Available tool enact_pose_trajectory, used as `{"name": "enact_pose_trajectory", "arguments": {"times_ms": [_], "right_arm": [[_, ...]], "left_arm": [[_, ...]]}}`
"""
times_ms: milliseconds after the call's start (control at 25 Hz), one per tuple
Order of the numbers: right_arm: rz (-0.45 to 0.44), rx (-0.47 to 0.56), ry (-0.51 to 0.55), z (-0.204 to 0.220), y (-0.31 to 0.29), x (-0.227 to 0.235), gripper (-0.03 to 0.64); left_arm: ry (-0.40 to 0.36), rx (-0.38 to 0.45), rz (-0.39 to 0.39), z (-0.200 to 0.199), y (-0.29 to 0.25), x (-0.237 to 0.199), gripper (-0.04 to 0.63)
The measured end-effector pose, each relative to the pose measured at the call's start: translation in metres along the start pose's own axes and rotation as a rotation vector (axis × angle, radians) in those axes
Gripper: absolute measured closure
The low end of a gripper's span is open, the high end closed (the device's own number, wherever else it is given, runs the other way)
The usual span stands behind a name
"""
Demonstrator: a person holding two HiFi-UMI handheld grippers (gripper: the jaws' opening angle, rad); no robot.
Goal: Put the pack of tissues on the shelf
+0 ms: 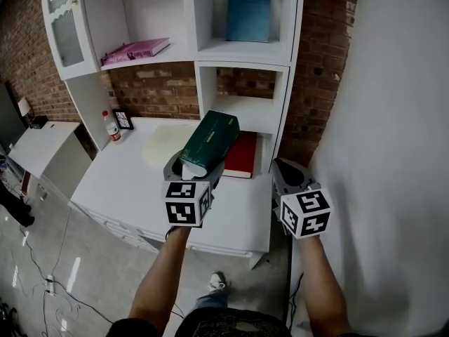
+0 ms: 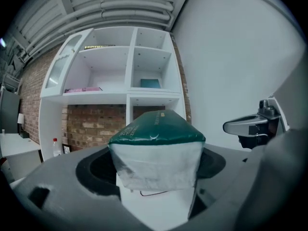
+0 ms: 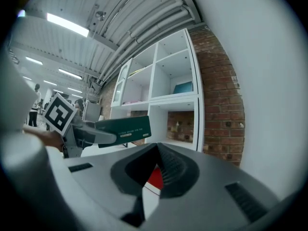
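My left gripper (image 1: 198,166) is shut on a green pack of tissues (image 1: 209,143), which is held in the air over the white desk (image 1: 133,181), tilted up toward the shelf unit (image 1: 242,55). In the left gripper view the pack (image 2: 156,150) fills the space between the jaws, white end toward the camera. My right gripper (image 1: 291,175) hovers at the desk's right end with nothing in it, and its jaws stand nearly together. From the right gripper view the pack (image 3: 124,130) shows at the left.
A red book (image 1: 242,154) lies in the lower right cubby. A blue book (image 1: 248,16) stands in the upper right compartment and a pink book (image 1: 137,50) lies on the left shelf. A bottle (image 1: 111,126) and small frame (image 1: 123,119) stand at the desk's back left. A white wall (image 1: 393,118) is close on the right.
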State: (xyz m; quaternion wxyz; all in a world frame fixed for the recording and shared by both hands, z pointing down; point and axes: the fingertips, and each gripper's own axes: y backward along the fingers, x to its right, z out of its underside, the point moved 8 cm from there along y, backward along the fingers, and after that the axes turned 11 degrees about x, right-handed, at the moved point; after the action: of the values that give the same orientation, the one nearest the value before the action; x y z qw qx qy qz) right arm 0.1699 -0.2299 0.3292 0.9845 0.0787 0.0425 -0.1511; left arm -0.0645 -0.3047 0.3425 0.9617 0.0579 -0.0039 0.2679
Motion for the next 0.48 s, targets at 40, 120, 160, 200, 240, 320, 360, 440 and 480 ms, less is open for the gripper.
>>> {"name": "enact_pose_trajectory", "arguments": {"times_ms": [40, 120, 160, 200, 240, 320, 360, 440, 480], "right_arm": [[0.007, -0.003, 0.001, 0.000, -0.009, 0.002, 0.612], [0.023, -0.007, 0.003, 0.000, -0.028, 0.005, 0.612], [0.031, -0.010, 0.005, 0.000, -0.037, 0.007, 0.612], [0.040, -0.012, 0.007, -0.001, -0.046, 0.009, 0.612], [0.049, -0.014, 0.009, -0.001, -0.054, 0.012, 0.612], [0.069, -0.015, 0.012, -0.001, -0.070, 0.016, 0.613], [0.078, -0.017, 0.015, -0.001, -0.077, 0.017, 0.612], [0.096, -0.022, 0.021, -0.001, -0.090, 0.021, 0.612], [0.105, -0.025, 0.025, -0.001, -0.095, 0.023, 0.612]], "left_arm": [[0.001, -0.003, 0.011, 0.001, -0.010, -0.005, 0.147], [0.003, -0.007, 0.036, 0.002, -0.031, -0.013, 0.147], [0.004, -0.008, 0.049, 0.002, -0.041, -0.017, 0.147], [0.005, -0.009, 0.064, 0.002, -0.051, -0.020, 0.147], [0.006, -0.009, 0.078, 0.002, -0.060, -0.023, 0.147], [0.010, -0.008, 0.103, 0.004, -0.078, -0.030, 0.147], [0.012, -0.008, 0.114, 0.005, -0.086, -0.034, 0.147], [0.017, -0.010, 0.138, 0.008, -0.101, -0.039, 0.147], [0.020, -0.010, 0.150, 0.009, -0.107, -0.040, 0.147]]}}
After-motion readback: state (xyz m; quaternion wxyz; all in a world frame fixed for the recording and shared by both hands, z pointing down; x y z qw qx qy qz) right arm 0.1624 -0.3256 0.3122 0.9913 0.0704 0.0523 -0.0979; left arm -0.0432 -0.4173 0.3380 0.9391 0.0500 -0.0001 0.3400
